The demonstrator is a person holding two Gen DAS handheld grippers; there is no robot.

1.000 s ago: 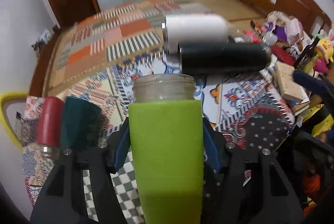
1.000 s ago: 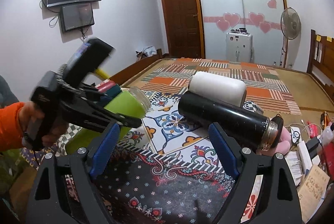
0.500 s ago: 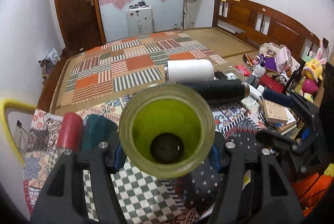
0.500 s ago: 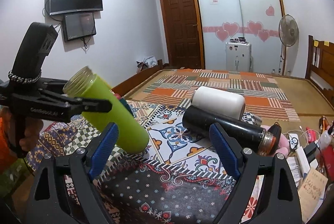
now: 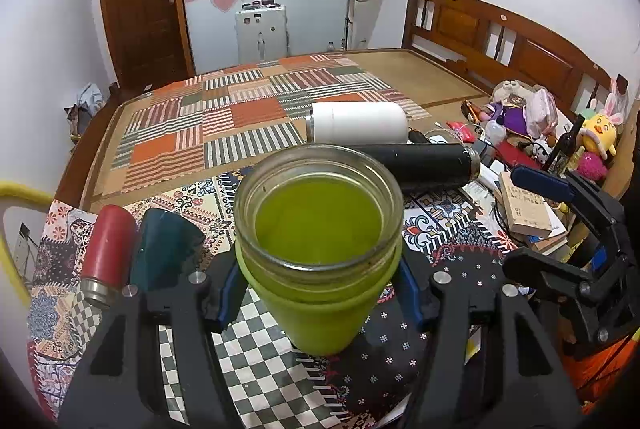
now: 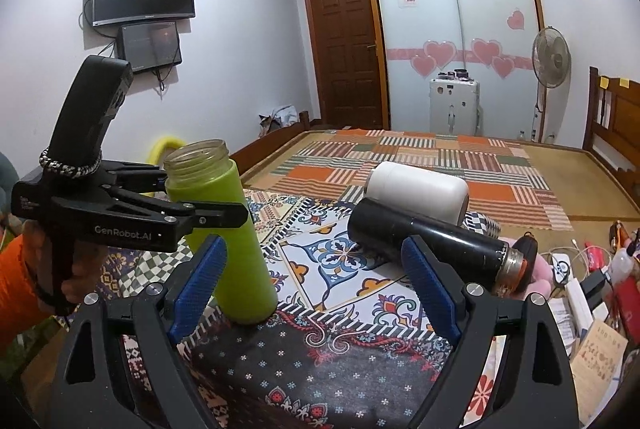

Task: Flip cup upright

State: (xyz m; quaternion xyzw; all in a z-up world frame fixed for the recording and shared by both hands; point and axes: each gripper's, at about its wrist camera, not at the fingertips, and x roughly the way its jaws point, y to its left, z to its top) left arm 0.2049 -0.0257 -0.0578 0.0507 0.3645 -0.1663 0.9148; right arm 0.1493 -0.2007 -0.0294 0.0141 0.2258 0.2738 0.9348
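**Q:** Left wrist view — what fills the centre of the frame?

**A:** The green cup [image 5: 320, 249], mouth toward the lens, with its clear threaded rim and green interior visible. The left gripper [image 5: 318, 291] is clamped on it, one blue pad [image 5: 230, 293] pressed to each side of the body. Its base meets the patterned cloth [image 5: 260, 361] at lower centre. At lower left lie a red flask [image 5: 106, 255] and a dark teal cup [image 5: 164, 249], side by side; neither appears in the other view.

**Q:** What does the right wrist view add?

**A:** A side profile. The cup [image 6: 224, 237] stands mouth-up at left of centre, leaning slightly, its bottom resting on the cloth [image 6: 340, 365]. The left gripper [image 6: 208, 215] grasps it around the upper body, held by a hand [image 6: 76, 277] at the left edge. The right gripper [image 6: 316, 293] in the foreground is spread wide and holds nothing.

**Q:** What is common to both views?

**A:** A black flask [image 6: 432, 245] and a white flask [image 6: 420, 193], lying on their sides and touching, right of centre [image 5: 424, 167] [image 5: 358, 123].
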